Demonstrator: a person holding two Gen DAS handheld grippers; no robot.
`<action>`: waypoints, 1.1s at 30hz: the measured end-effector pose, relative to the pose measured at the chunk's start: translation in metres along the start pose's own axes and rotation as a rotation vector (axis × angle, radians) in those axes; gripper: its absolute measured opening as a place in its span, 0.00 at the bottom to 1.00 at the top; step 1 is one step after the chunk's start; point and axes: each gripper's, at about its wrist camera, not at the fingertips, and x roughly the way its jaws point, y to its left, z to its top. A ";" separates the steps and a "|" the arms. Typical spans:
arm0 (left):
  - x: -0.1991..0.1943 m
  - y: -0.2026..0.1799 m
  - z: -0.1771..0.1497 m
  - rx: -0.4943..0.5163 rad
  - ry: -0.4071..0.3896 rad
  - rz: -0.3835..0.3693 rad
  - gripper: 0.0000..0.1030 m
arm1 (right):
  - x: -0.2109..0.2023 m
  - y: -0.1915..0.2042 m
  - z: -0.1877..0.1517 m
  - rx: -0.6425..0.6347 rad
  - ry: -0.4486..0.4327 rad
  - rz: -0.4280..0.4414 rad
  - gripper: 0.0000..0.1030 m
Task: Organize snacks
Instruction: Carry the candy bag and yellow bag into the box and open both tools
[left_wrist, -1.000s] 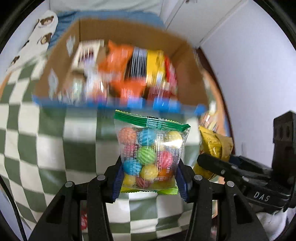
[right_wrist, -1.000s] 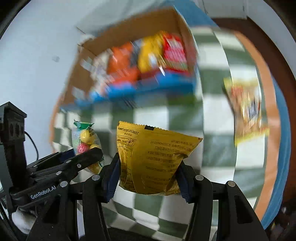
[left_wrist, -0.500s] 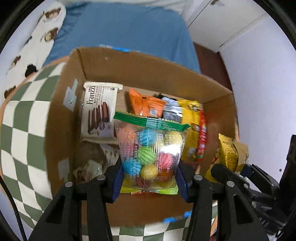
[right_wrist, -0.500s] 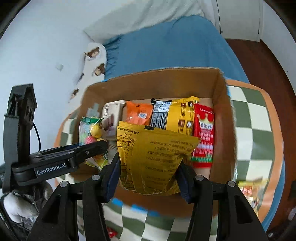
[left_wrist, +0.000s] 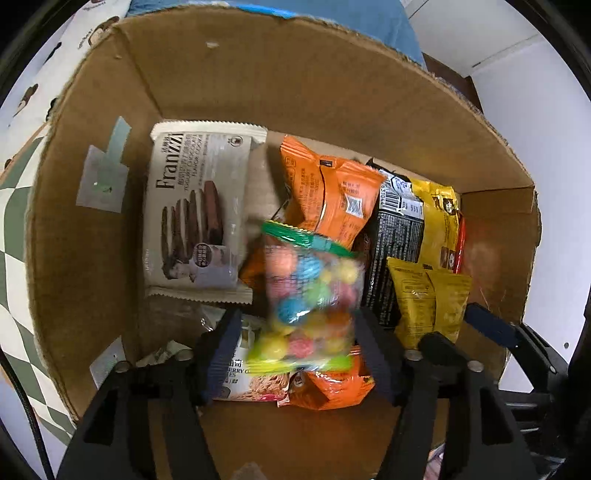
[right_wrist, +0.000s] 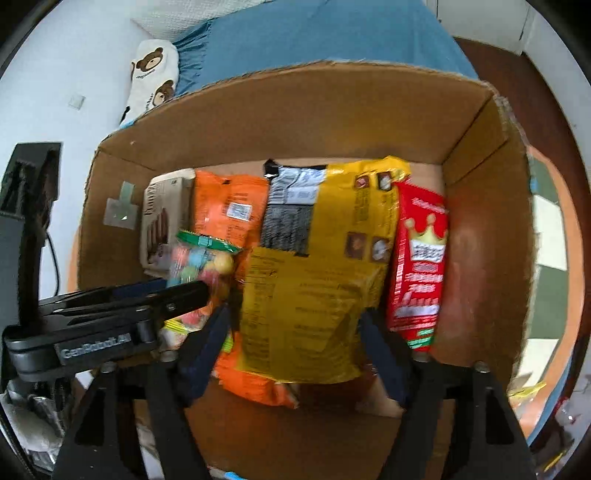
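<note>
Both grippers hang over the cardboard box (left_wrist: 92, 229), jaws just opening. The left gripper (left_wrist: 295, 339) has let go of the bag of coloured candy balls (left_wrist: 310, 306), blurred between its parted pads. The right gripper (right_wrist: 295, 343) stands released around the yellow packet (right_wrist: 303, 317). Several snacks already lie inside the box (biscuits, orange bags, a red pack). At least one wrapper (right_wrist: 528, 389) appears left outside, past the box's right wall.
</note>
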 end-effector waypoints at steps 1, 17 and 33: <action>-0.002 -0.002 -0.002 0.013 -0.014 0.009 0.66 | 0.000 -0.002 -0.001 0.007 0.000 0.005 0.85; -0.061 -0.017 -0.054 0.067 -0.269 0.104 0.74 | -0.047 -0.001 -0.044 -0.028 -0.130 -0.101 0.94; -0.140 -0.034 -0.141 0.147 -0.529 0.144 0.74 | -0.125 0.022 -0.121 -0.061 -0.367 -0.148 0.94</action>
